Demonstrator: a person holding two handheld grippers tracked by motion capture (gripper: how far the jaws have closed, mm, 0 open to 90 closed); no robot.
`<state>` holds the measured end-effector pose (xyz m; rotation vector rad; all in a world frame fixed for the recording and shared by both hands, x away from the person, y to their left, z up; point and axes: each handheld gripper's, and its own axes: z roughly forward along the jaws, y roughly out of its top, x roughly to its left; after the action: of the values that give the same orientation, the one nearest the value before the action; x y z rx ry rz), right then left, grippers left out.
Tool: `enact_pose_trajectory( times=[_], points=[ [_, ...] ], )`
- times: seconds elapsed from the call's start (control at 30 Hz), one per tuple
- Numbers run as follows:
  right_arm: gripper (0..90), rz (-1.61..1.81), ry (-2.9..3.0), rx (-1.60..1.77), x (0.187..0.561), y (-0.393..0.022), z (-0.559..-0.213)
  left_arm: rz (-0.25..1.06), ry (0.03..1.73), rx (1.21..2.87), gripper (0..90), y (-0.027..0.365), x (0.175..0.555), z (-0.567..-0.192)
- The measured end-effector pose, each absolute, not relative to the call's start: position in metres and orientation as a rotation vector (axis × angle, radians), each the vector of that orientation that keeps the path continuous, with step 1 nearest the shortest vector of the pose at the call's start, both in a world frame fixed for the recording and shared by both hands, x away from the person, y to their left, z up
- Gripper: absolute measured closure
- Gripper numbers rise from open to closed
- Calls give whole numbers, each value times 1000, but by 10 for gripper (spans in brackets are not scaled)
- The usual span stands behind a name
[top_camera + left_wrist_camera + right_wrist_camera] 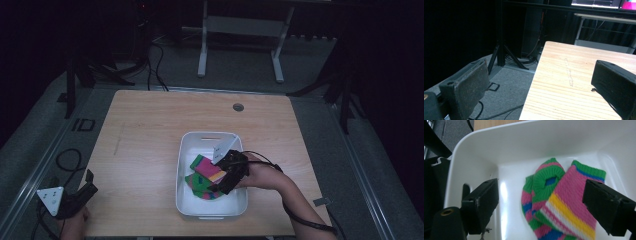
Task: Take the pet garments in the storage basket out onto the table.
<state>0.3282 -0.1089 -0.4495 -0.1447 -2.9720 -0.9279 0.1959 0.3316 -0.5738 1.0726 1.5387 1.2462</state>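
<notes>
A dim room with dark curtains and stands surrounds a pale wooden table (150,130), with cables on the grey floor around it. The right gripper (226,181) hangs inside the white bin (210,139) near the table's front edge, its jaws spread wide and holding nothing. In the right gripper view, the striped socks (559,205) lie bunched on the bin's floor between and just beyond those jaws: pink, green, yellow and blue bands, one green cuff rolled open. The left gripper (75,200) rests at the table's front left corner, well apart from the bin, jaws likewise apart and empty; its own view looks across bare wood and off the table's edge.

The step in hand looks like either a reach for the socks or a release into the bin; the frames cannot settle which. If a pick is meant, the next move calls for lowering the jaws around the thick folded part and closing firmly, since soft knit slips and may lift only one sock.
</notes>
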Motion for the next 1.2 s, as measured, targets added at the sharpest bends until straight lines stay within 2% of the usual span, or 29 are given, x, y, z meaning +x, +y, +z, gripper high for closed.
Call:
enact_pose_trajectory(
  times=[0.43,0.87,0.9,0.93,1.0,1.1,1.2],
  points=[
    [137,-681,-3062,-167,344,-68,-495,1249,1535,1077,19,331,196,-574],
    [144,-364,-3178,-138,341,-48,-528,1250,1533,1076,18,331,196,-574],
    [185,-359,-3177,-133,341,-48,-527,1251,1533,1076,19,331,196,-574],
    [277,-367,-3175,-119,340,-48,-526,1251,1532,1076,19,331,196,-574],
    [528,-399,-3188,-104,339,-50,-522,1252,1532,1077,19,331,196,-574],
    [615,-387,-3236,-57,335,-49,-520,1253,1533,1076,18,331,196,-574],
    [645,-399,-3241,-57,336,-51,-515,1253,1534,1075,19,331,196,-574]
  ],
)
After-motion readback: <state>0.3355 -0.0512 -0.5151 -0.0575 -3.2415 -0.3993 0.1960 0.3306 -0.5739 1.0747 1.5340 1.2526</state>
